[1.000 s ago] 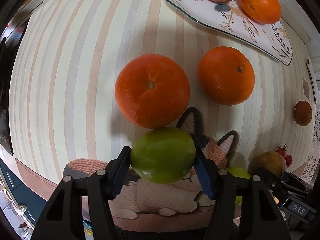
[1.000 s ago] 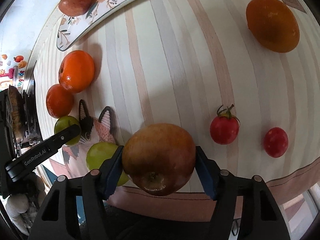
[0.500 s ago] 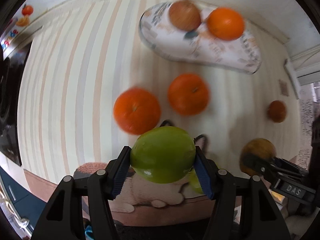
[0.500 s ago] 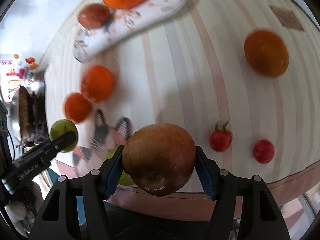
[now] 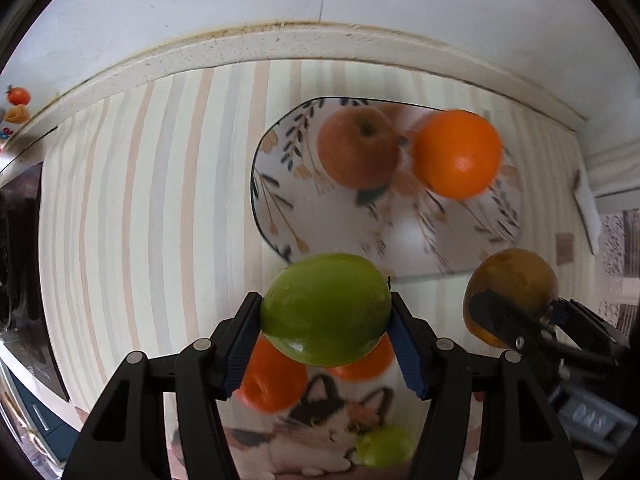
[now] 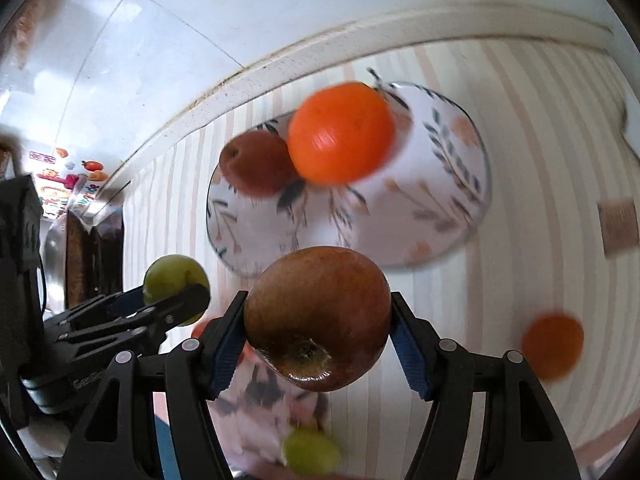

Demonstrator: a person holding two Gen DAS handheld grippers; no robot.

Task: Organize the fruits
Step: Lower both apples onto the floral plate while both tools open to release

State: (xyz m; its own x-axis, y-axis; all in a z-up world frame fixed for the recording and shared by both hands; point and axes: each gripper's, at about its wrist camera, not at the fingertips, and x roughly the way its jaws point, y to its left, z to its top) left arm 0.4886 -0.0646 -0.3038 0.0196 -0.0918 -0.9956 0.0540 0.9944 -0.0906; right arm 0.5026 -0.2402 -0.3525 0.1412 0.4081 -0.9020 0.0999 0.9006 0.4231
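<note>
My left gripper (image 5: 326,312) is shut on a green apple (image 5: 326,308), held above the striped table near the front edge of a white floral plate (image 5: 280,208). The plate holds a reddish apple (image 5: 358,148) and an orange (image 5: 456,154). My right gripper (image 6: 318,316) is shut on a red-brown apple (image 6: 318,316), just short of the same plate (image 6: 440,200). The left gripper and its green apple (image 6: 176,282) also show at the left of the right wrist view. The right gripper's apple (image 5: 510,288) shows at the right of the left wrist view.
Two oranges (image 5: 272,380) lie under my left gripper beside a cat-shaped mat (image 5: 320,432) carrying another green fruit (image 5: 384,446). A lone orange (image 6: 552,344) lies at the table's right. The wall ledge (image 5: 280,44) runs behind the plate.
Both grippers have lifted and moved forward toward the plate with their fruit. The plate now fills the middle of both views; the loose oranges have dropped below the left gripper.
</note>
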